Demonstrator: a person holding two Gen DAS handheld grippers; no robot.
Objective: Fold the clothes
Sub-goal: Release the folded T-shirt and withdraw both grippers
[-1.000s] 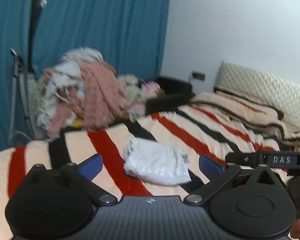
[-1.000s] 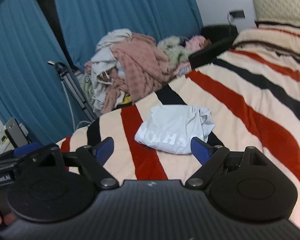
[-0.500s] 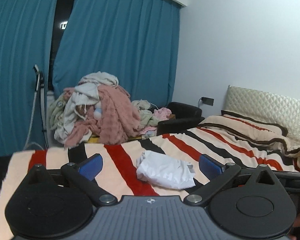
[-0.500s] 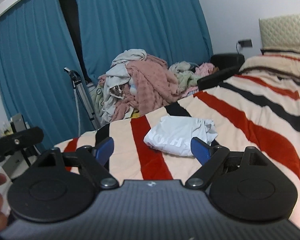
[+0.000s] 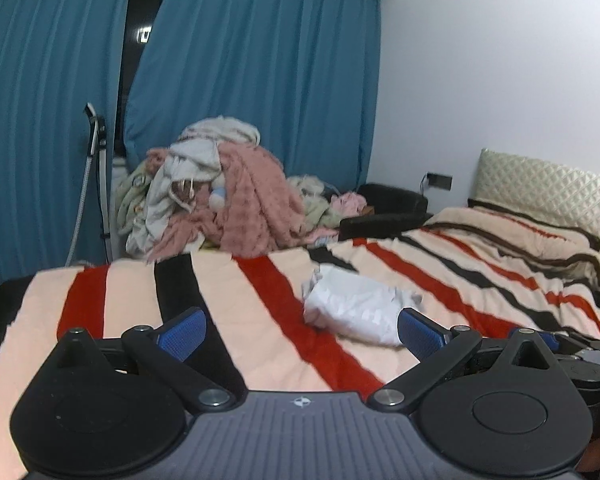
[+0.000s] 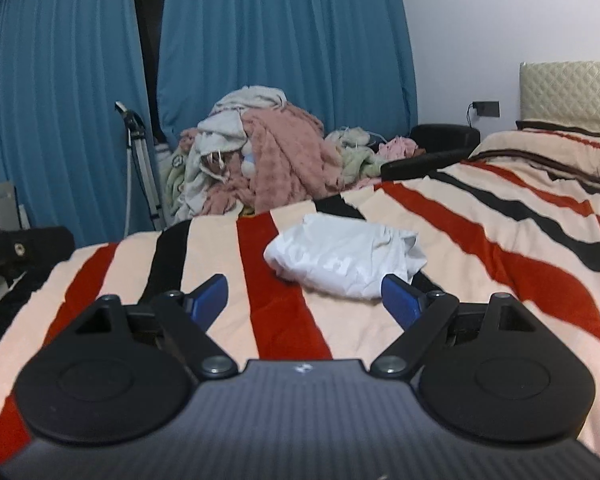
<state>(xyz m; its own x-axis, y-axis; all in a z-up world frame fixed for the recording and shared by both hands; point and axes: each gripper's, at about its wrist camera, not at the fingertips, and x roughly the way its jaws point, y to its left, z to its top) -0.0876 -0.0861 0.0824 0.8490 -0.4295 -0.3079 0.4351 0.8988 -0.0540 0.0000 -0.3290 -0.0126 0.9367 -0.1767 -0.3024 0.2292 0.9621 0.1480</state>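
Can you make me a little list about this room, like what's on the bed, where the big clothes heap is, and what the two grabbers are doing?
on the bed: one crumpled white garment with faint lettering, lying on the striped blanket
clothes pile: pink and white heap beyond the bed's far edge, in front of the blue curtains
left gripper: open, holding nothing
right gripper: open, holding nothing
touching the garment: neither gripper
folding: not started; garment is bunched up
headboard: quilted, cream

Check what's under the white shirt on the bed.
The white shirt lies crumpled on the striped blanket, across a red and a black stripe. Whatever is directly beneath it is covered. Nothing sits on top; both hand-held grippers are open, clear of it.
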